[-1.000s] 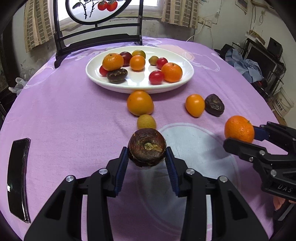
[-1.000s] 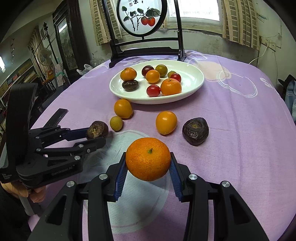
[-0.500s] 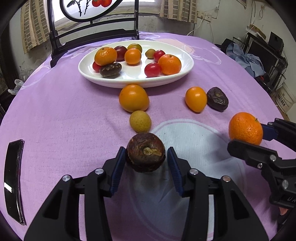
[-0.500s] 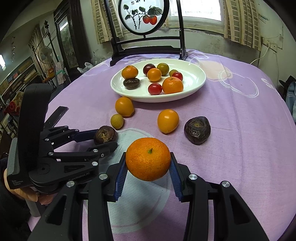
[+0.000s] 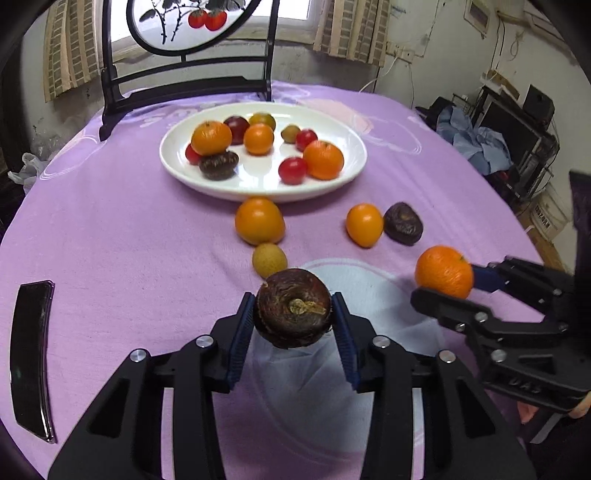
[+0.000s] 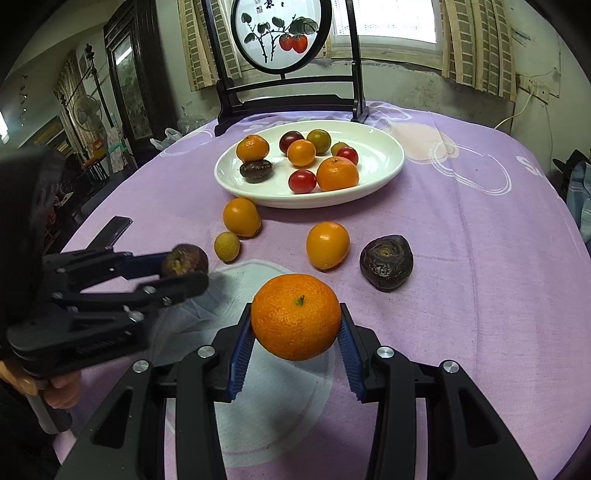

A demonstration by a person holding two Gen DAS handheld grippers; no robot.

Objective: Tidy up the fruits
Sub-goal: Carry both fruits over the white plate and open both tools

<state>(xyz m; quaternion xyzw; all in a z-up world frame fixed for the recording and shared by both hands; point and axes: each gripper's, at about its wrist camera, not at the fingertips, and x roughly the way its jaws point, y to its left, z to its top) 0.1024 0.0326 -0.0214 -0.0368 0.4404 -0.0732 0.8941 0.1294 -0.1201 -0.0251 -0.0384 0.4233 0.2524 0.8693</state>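
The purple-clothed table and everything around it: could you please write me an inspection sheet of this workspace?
Surface: round table under a purple cloth, with a pale printed patch near the claws.
Job's things: white oval plate holding ten fruits; four loose fruits on the cloth, among them a wrinkled dark passion fruit and a small yellow-green longan.
Clutter: black phone at the table edge.
Grippers: left claw shut on a dark brown round fruit; right claw shut on a bumpy orange mandarin.
Cables: white wall cord.
Surroundings: painted round screen, curtains, window.
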